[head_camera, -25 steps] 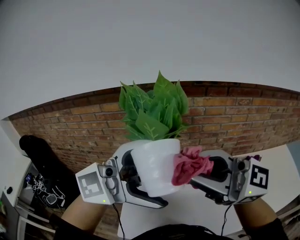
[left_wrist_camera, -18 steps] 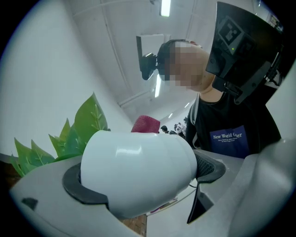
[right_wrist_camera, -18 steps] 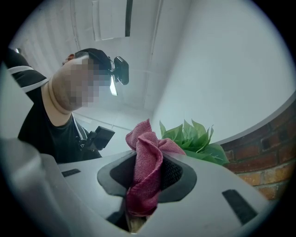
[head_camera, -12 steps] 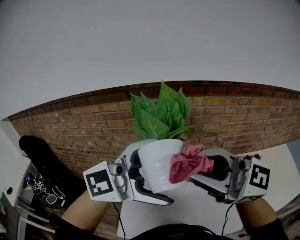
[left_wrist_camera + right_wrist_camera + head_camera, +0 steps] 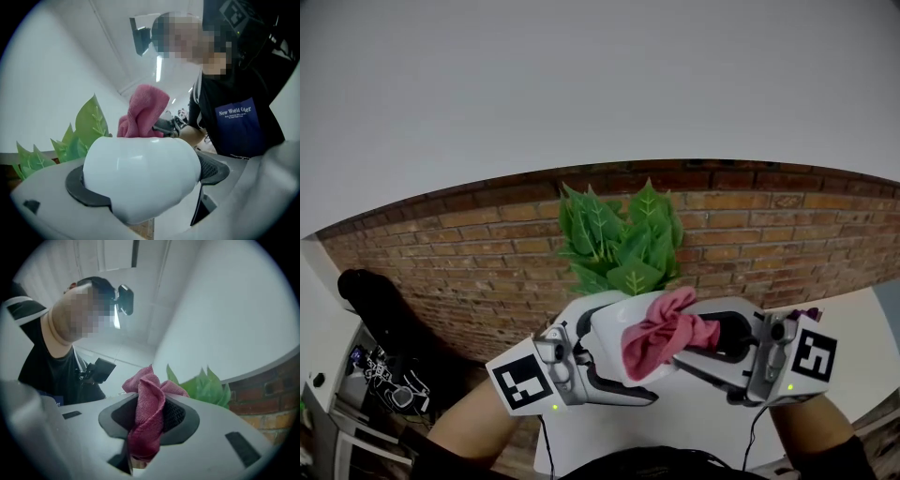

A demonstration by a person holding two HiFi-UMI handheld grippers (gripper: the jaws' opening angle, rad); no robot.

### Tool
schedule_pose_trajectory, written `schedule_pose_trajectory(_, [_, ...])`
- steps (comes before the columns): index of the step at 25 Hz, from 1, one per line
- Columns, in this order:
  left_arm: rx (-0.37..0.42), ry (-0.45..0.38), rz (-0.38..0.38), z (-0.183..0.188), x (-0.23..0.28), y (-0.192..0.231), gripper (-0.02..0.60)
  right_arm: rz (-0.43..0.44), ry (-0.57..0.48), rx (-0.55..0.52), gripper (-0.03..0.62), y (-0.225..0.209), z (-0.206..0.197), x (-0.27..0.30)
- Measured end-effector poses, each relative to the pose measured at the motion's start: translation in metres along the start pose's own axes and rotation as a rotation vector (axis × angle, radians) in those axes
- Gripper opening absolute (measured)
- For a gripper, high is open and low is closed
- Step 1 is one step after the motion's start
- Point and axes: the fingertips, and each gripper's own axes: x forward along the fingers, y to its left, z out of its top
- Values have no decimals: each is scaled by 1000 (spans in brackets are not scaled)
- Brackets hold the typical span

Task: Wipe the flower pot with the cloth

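We are holding the flower pot (image 5: 602,336) up in the air between the two tools, its green leaves (image 5: 623,234) standing toward the brick wall (image 5: 441,253). The left tool (image 5: 145,180) is clamping the pot's white body, one dark pad on each side. Its jaws have just been opening a little wider, with the pot between them. The right tool (image 5: 151,427) is pinching the pink cloth (image 5: 661,333), whose loose bunch is lying against the pot's right side.

We are judging the pot smooth, stiff, probably slippery and breakable, so the widest part of the body is the best place to grip. The cloth is soft and limp and is bunching rather than spreading.

The pot's base and rim are hidden by the cloth and the tools. We cannot tell how firmly the cloth is pressing.
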Motion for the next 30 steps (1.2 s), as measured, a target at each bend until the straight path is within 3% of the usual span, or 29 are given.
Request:
schedule_pose_trajectory(3, [-7, -11, 29, 3, -8, 7, 577, -9, -6, 69, 106, -5, -10, -9])
schedule_pose_trajectory(6, [29, 41, 28, -4, -7, 9, 577, -5, 110, 60, 106, 0, -32, -12])
schedule_pose_trajectory(9, [94, 182, 17, -26, -1, 4, 577, -53, 213, -32, 106, -5, -47, -12])
schedule_pose_trajectory(12, [123, 250, 4, -38, 5, 3, 577, -142, 263, -158, 106, -19, -43, -5])
schedule_pose_trajectory(15, [143, 342, 16, -55, 13, 7, 577, -240, 425, -348, 106, -34, -55, 1])
schedule_pose_trajectory(17, [158, 428, 37, -72, 14, 8, 577, -265, 513, -407, 106, -35, -73, 2])
schedule_pose_trajectory(21, [137, 596, 76, -106, 10, 6, 577, -213, 586, -379, 106, -15, -116, 2])
schedule_pose_trajectory(26, [107, 701, 75, -134, 5, -2, 577, -131, 655, -300, 106, 1, -155, -3])
schedule_pose_trajectory(30, [51, 733, 30, -144, 7, -12, 577, -187, 598, -298, 106, -14, -141, 0])
